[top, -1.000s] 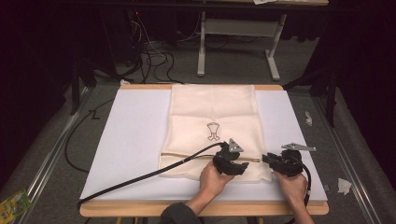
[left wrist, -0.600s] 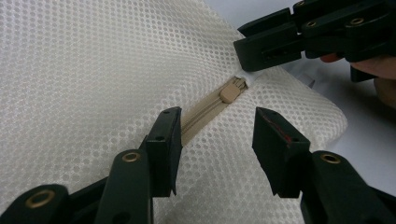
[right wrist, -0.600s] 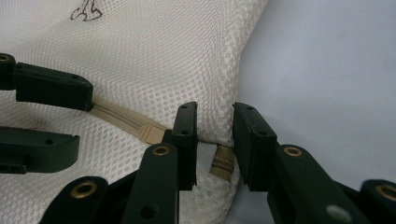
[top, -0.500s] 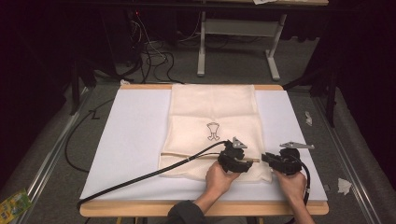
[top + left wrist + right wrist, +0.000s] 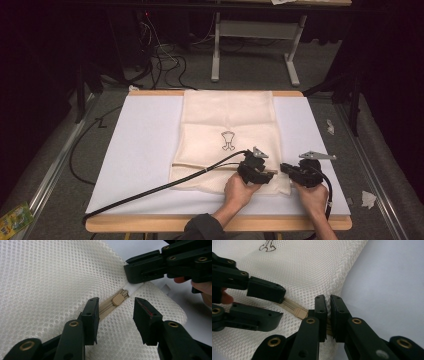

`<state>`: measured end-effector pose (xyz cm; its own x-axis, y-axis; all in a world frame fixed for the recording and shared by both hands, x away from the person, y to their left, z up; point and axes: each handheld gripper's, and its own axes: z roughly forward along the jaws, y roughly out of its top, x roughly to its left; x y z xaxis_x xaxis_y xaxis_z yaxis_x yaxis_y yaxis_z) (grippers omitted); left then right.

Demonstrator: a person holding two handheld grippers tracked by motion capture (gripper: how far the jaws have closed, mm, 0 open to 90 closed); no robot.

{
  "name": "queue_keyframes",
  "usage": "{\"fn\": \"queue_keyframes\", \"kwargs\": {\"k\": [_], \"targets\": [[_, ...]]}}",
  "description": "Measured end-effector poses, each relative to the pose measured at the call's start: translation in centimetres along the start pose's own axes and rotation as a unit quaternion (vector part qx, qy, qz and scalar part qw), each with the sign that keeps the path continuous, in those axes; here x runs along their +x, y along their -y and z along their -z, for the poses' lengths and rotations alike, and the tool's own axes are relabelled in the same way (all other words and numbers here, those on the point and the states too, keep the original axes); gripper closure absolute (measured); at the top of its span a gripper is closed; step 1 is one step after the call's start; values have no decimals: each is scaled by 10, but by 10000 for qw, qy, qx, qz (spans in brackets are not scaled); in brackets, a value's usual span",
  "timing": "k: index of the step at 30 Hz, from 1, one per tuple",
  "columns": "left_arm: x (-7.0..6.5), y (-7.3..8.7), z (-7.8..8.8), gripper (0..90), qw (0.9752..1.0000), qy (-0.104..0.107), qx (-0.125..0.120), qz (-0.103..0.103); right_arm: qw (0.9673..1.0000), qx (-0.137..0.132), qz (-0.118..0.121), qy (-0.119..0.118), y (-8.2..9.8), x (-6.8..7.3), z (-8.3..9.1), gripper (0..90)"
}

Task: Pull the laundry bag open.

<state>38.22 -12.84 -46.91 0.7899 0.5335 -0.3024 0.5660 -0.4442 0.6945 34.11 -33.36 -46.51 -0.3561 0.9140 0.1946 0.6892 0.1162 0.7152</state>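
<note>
You are working on one cream mesh bag (image 5: 227, 137) lying flat on the white table sheet (image 5: 145, 150), with one tan zipper pull (image 5: 118, 299) near its lower right corner and one small black emblem (image 5: 227, 140) printed mid-bag. Your right gripper (image 5: 328, 307) has just been closing and is pinching the fabric at the zipper's end; your left gripper (image 5: 115, 312) is straddling the pull, jaws apart.

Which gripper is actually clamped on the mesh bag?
The right gripper: its jaws pinch the mesh bag at the zipper's end. The left gripper stands open astride the zipper pull.
</note>
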Motion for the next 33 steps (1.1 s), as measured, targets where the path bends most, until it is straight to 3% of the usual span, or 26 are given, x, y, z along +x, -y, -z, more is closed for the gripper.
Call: {"fn": "queue_keyframes", "kwargs": {"k": [7, 11, 12, 18, 22, 33], "targets": [[2, 0, -6, 568, 9995, 170, -61, 249, 9999, -101, 89, -103, -3, 4, 3, 858], [-4, -5, -12, 570, 9998, 153, 57, 125, 9998, -110, 60, -138, -4, 4, 4, 858], [-1, -6, -13, 570, 9990, 321, 43, 311, 9998, -109, 61, -140, -4, 4, 4, 859], [2, -5, -16, 627, 9980, 450, -5, 448, 9997, -112, 64, -184, -4, 2, 4, 858], [3, -5, -16, 691, 9976, 519, -7, 448, 9997, -103, 6, -206, -3, 1, 3, 858], [2, -3, -19, 817, 9982, 440, -101, 385, 9998, -57, 22, -187, -2, 1, 2, 857]]}}
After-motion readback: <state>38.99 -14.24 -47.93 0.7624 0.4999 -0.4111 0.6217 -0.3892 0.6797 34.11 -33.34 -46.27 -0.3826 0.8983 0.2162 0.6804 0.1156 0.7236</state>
